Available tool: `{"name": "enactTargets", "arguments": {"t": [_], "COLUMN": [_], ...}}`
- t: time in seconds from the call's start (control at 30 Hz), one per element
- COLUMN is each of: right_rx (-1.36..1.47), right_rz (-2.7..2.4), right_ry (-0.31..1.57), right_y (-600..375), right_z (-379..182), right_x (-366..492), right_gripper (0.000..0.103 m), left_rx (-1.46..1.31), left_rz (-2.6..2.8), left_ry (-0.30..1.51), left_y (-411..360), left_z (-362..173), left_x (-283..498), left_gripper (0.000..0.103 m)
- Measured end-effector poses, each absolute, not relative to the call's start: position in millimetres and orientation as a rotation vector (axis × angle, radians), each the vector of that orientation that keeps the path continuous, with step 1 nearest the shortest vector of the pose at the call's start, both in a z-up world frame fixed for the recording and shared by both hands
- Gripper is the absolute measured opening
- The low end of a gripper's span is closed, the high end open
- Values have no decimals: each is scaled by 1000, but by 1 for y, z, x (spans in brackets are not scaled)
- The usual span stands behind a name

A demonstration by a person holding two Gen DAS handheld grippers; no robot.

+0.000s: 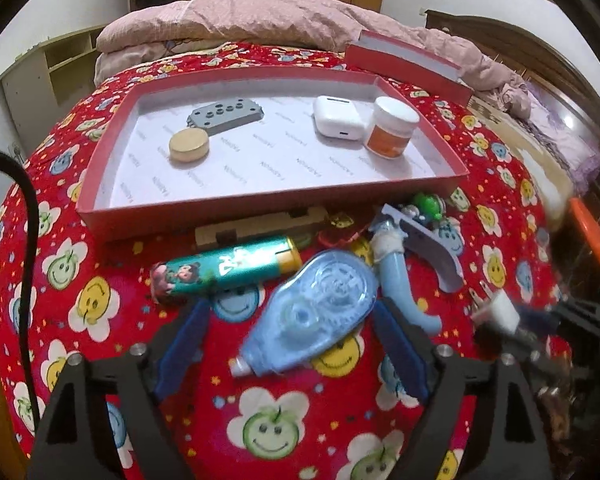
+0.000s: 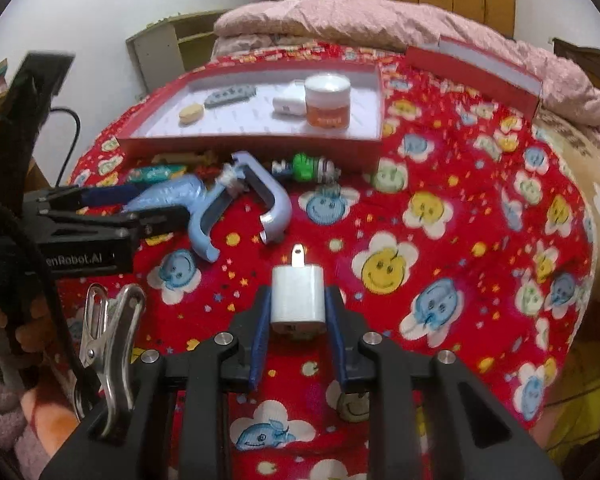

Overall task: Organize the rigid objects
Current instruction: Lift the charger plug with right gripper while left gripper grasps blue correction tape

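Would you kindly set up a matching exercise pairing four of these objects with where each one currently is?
Things:
1. white charger plug
2. blue correction tape
3. orange jar
4. green toy figure

Places:
A. inside the red box tray
B. between the open left claw's fingers
C. gripped by the right claw
D. on the bedspread beside the tray's front wall

Pairs: 1-C, 2-B, 3-A, 4-D
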State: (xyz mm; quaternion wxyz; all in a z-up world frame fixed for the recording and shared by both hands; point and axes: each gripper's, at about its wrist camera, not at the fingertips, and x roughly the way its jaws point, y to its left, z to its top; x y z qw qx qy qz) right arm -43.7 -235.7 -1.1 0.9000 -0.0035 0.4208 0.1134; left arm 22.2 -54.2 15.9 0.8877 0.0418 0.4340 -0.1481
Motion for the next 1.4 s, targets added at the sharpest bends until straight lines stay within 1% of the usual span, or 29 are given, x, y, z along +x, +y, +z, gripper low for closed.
{"name": "enactTargets", "arguments": {"t": [0.2, 0.4, 0.53, 0.57, 0.6, 0.63, 0.67, 0.73, 0.83, 0.9, 0.93, 1.1, 1.4], "right_rx": [28, 59, 73, 69, 65, 59, 52, 34, 28, 28, 27, 12, 17], "right_rz": [237, 251, 269, 272, 277, 281, 283, 275, 264, 257, 253, 267, 231], "right_ry": [855, 852, 846, 845, 844, 843, 841, 837, 837, 837, 837, 840, 842], "right_y": [-240, -243, -242, -241, -240, -238, -237, -234, -233, -234, -234, -230, -231], "right_z": [-5, -5, -5, -4, -5, -5, -5, -5, -5, -5, -5, -6, -5], "right_x": [-45, -45, -46, -46, -47, -47, -47, -49, -50, -51, -52, -53, -55], "right_gripper": [27, 31, 39, 42, 44, 47, 49, 49, 49, 49, 51, 63, 64], "left_rx": [89, 173, 170, 172, 176, 178, 181, 187, 190, 187, 186, 173, 150], "left_rz": [-274, -248, -255, -255, -257, -262, -267, -280, -297, -308, -310, -326, -353], "left_ry": [896, 885, 882, 881, 879, 876, 872, 868, 865, 867, 868, 879, 906], "left_y": [-60, -70, -70, -70, -71, -71, -72, -74, -75, -74, -74, -68, -51], "left_z": [14, 11, 11, 11, 11, 12, 12, 13, 14, 14, 15, 15, 17], "left_x": [21, 18, 17, 16, 15, 14, 12, 9, 6, 5, 4, 2, -10], "left_gripper": [89, 87, 83, 82, 78, 72, 69, 57, 46, 40, 40, 40, 40]}}
